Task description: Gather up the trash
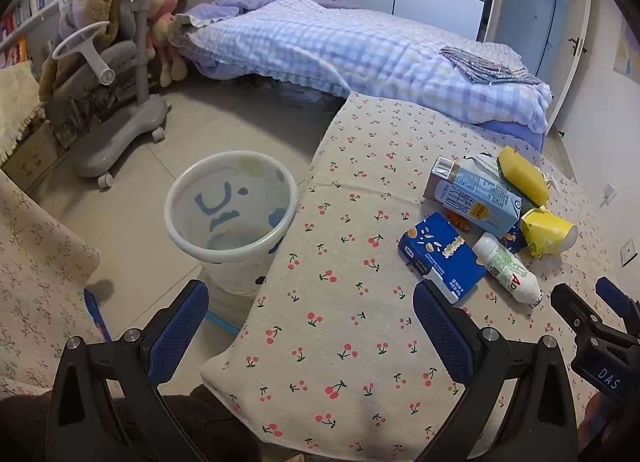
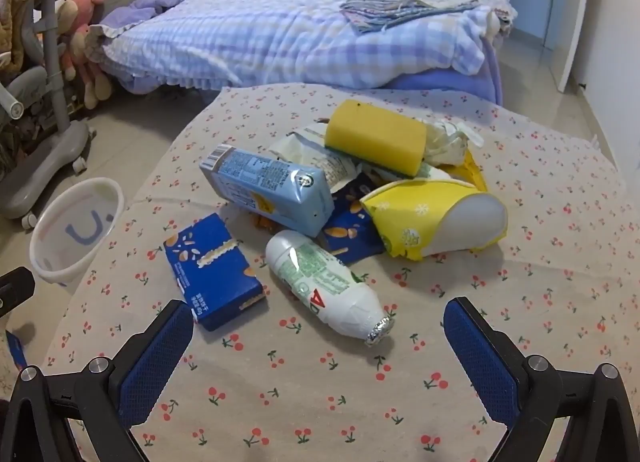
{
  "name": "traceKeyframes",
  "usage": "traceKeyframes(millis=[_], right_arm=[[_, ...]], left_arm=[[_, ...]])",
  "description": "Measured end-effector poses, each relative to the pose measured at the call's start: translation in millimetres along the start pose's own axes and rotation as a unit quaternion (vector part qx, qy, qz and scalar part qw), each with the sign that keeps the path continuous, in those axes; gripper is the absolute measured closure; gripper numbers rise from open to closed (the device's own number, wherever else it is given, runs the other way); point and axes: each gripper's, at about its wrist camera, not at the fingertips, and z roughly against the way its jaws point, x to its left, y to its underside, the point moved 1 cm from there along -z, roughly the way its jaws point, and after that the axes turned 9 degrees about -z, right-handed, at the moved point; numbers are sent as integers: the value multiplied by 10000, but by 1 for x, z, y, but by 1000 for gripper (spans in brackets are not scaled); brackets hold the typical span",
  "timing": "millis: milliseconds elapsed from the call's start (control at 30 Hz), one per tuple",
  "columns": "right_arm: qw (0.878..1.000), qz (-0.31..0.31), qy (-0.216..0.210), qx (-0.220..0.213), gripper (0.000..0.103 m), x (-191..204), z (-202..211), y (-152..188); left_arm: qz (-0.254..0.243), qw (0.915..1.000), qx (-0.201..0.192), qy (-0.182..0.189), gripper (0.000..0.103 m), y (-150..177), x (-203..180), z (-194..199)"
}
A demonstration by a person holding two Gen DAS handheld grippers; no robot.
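White plastic, smooth and round, is what makes the yogurt bottle [image 2: 326, 288] the risky piece in this heap of trash on the table [image 2: 360, 402]. It lies on its side in the lower middle of the right wrist view, nearest to the right gripper [image 2: 318, 338], whose jaws stand wide apart with nothing between them; the left gripper [image 1: 310, 326] is also fully apart and empty, low in its own view. My guess is that a bottle like this will roll away if one jaw touches it before the other, and the loose cherry cloth under it may slide too. Its long axis runs from upper left to lower right of the frame, with the foil-covered mouth pointing to the lower right, toward the right jaw. The blue biscuit box [image 2: 214, 272] lies flat just to the left of it, its long side going the same diagonal way. Behind them the light blue carton [image 2: 268, 191] leans on the pile, and lifting something under it could bring down the yellow sponge [image 2: 376, 137] or the yellow paper cup [image 2: 436, 217]. The white bin [image 1: 232, 217] stands on the floor beside the table edge, at centre left of the left wrist view, so a badly aimed drop could miss its rim.
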Motion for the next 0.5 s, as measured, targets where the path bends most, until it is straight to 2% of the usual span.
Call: traceKeyframes(millis=[500], right_arm=[[10000,-65,-36,53,0,-2,-1,-1]], left_arm=[[-3,10000,-33,-26,0,-1,-1,0]])
